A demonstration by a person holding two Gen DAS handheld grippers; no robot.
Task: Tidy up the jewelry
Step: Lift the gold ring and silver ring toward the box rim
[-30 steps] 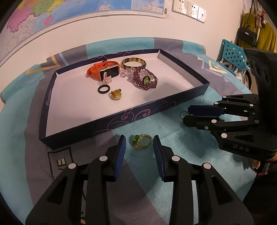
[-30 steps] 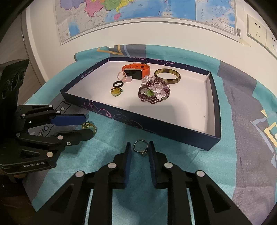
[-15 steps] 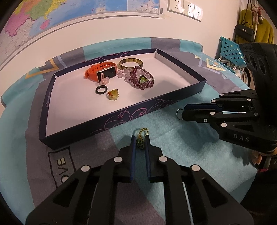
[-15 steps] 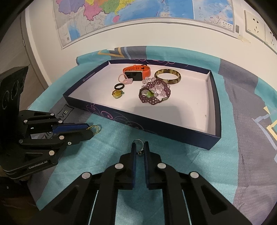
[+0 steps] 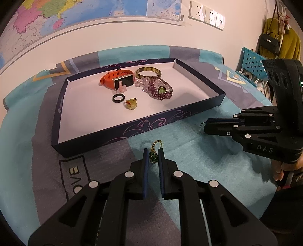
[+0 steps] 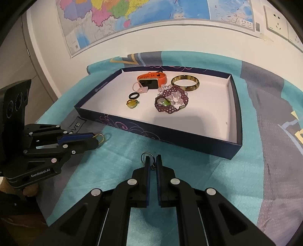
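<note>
1. Surface: desk (image 5: 217, 157) under a teal and grey patterned cloth, set against a white wall carrying a coloured map (image 6: 151, 17) and wall sockets (image 5: 206, 15).
2. Room: in the left wrist view, a blue perforated chair (image 5: 251, 62) and a black handbag (image 5: 269, 42) at 2 o'clock.
3. Tray: shallow navy box (image 5: 170, 118) with a white floor, at 12 o'clock of both tongs. It holds an orange watch (image 5: 118, 80), a horn-coloured bangle (image 5: 148, 72), a purple bead bracelet (image 5: 161, 90), a black ring (image 5: 118, 98) and a yellow charm (image 5: 131, 104).
4. Gold ring with green stone (image 5: 154, 154): outside the tray, just before its near wall, upright on the cloth.
5. Silver ring (image 6: 148, 158): likewise outside the tray, near its front wall.
6. Left tongs (image 5: 153, 155): angled downward, pressed together, pinching the gold ring.
7. Right tongs (image 6: 152, 162): angled downward, pressed together, pinching the silver ring; a hand (image 5: 284, 170) grips the handle.
</note>
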